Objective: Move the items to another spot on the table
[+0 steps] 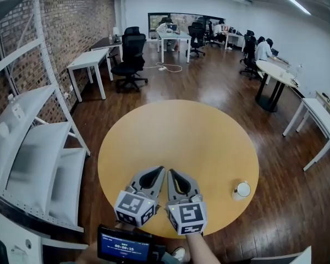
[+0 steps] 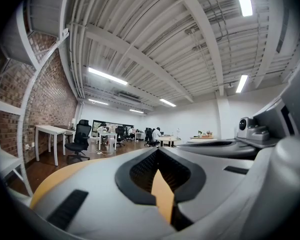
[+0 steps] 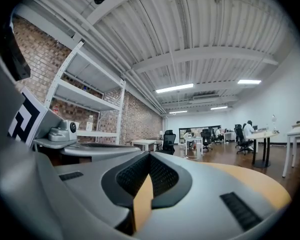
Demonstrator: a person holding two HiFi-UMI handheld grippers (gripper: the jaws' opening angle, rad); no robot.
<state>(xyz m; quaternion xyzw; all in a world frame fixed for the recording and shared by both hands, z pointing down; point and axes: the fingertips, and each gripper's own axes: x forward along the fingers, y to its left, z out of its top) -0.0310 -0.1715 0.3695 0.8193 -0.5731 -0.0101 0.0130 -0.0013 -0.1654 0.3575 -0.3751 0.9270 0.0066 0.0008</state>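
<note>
Head view: two grippers sit side by side at the near edge of one round yellow wooden table [image 1: 176,131]. The left gripper [image 1: 159,170] and right gripper [image 1: 171,173] both have their jaws pressed together, holding nothing. One small round white object [image 1: 242,190] sits well apart from them, near the table's right edge.

Over the table's [image 1: 209,142] near edge: left gripper [image 1: 157,171] and right gripper [image 1: 172,174], both pale grey, smooth and wedge-shaped, each with a black-rimmed teardrop opening [image 2: 141,172] lined in ribbed black. Narrow black slots [image 2: 65,209] in the shells. Toward the table's rim, white marker cubes [image 1: 135,208] printed with bold black squares.
</note>
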